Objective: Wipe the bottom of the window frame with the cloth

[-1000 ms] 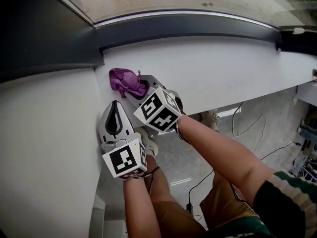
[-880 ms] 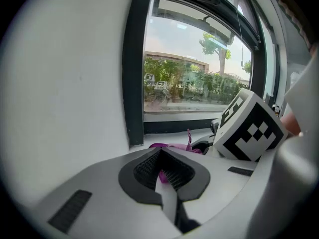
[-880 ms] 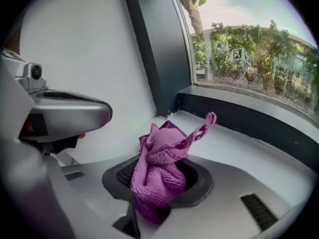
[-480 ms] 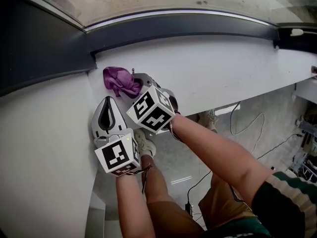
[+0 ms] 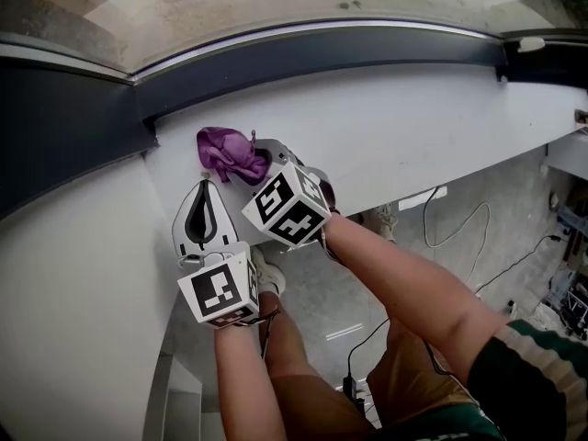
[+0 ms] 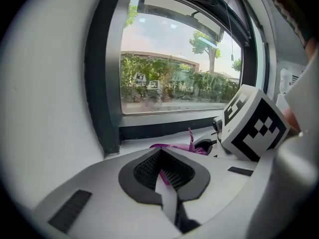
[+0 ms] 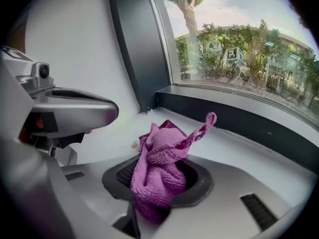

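Note:
A crumpled purple cloth (image 5: 228, 153) rests on the white sill (image 5: 404, 127), just below the dark bottom rail of the window frame (image 5: 322, 55). My right gripper (image 5: 258, 161) is shut on the cloth (image 7: 160, 171), a bunch of it standing up out of the jaws with a loop sticking up. The rail (image 7: 239, 119) runs close behind it. My left gripper (image 5: 204, 187) lies just left of the right one, shut with nothing in it. In the left gripper view the cloth (image 6: 180, 147) shows past the closed jaws, beside the right gripper's marker cube (image 6: 254, 124).
The frame's dark left upright (image 5: 64, 108) meets the rail in a corner just left of the cloth. A white wall (image 5: 73, 274) lies left of the left gripper. The sill's front edge drops to a floor with cables (image 5: 459, 237).
The view has shifted. Both grippers and the cloth sit slightly farther right of the frame's left corner than before. The right gripper's hold on the cloth is unchanged.

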Demonstrator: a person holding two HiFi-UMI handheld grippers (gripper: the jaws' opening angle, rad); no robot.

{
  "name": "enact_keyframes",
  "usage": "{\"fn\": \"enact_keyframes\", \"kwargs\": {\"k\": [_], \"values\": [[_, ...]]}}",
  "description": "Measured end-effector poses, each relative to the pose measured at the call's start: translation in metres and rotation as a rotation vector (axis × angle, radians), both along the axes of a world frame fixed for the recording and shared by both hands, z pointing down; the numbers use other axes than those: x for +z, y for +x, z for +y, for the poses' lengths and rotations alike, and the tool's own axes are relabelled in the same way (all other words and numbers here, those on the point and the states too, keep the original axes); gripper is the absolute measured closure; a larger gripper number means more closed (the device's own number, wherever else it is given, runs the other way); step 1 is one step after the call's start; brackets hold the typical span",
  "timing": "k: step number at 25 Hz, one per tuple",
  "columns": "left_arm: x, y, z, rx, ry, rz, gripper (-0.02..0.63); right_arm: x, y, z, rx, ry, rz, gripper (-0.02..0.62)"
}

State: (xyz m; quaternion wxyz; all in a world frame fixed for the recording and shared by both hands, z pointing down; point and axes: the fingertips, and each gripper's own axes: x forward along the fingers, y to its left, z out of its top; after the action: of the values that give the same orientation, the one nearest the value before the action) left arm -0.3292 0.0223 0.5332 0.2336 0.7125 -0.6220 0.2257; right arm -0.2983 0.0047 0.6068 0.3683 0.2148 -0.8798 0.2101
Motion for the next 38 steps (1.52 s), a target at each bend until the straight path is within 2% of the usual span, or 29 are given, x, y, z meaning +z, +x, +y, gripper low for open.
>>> {"fn": "enact_keyframes", "kwargs": {"k": [14,38], "values": [[-0.001,0.105,-0.037,0.127,0.002,0.028,0.601,0.000,0.112,-0.028,0.117,-0.001,0.019,0.451],[0.009,0.311,-0.084,0.351,-0.017,0.073,0.601,0.002,0.323,-0.062,0.310,-0.012,0.063,0.451]]}}
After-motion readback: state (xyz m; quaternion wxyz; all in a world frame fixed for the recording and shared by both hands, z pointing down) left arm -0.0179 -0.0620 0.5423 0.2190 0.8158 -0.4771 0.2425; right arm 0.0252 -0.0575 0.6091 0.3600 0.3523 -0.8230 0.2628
